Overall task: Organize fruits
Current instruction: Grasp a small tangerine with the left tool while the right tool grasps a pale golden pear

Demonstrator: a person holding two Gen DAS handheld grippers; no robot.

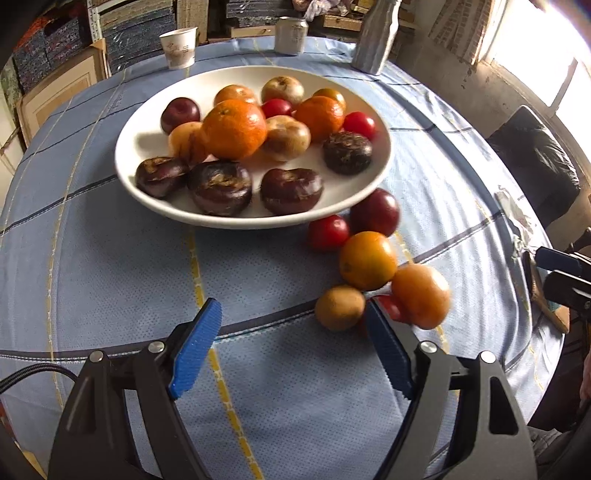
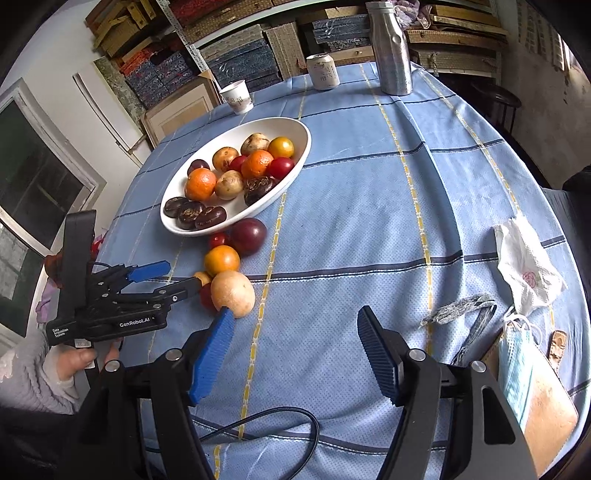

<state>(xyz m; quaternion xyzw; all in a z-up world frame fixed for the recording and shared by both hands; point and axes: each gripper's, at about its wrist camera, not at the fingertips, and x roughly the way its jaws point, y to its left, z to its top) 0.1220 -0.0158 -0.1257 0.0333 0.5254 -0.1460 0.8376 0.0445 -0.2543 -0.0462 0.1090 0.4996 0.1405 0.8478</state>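
Note:
A white oval bowl holds several fruits: oranges, plums, cherry tomatoes and dark chestnut-like ones. Loose fruits lie in a line on the blue cloth in front of it: a dark plum, a red tomato, an orange, a second orange fruit, and a tan fruit. My left gripper is open and empty, its right finger beside the tan fruit. My right gripper is open and empty, its left finger near a pale fruit.
A paper cup, a can and a metal bottle stand at the table's far edge. A white bag, a face mask and a wooden board lie at the right.

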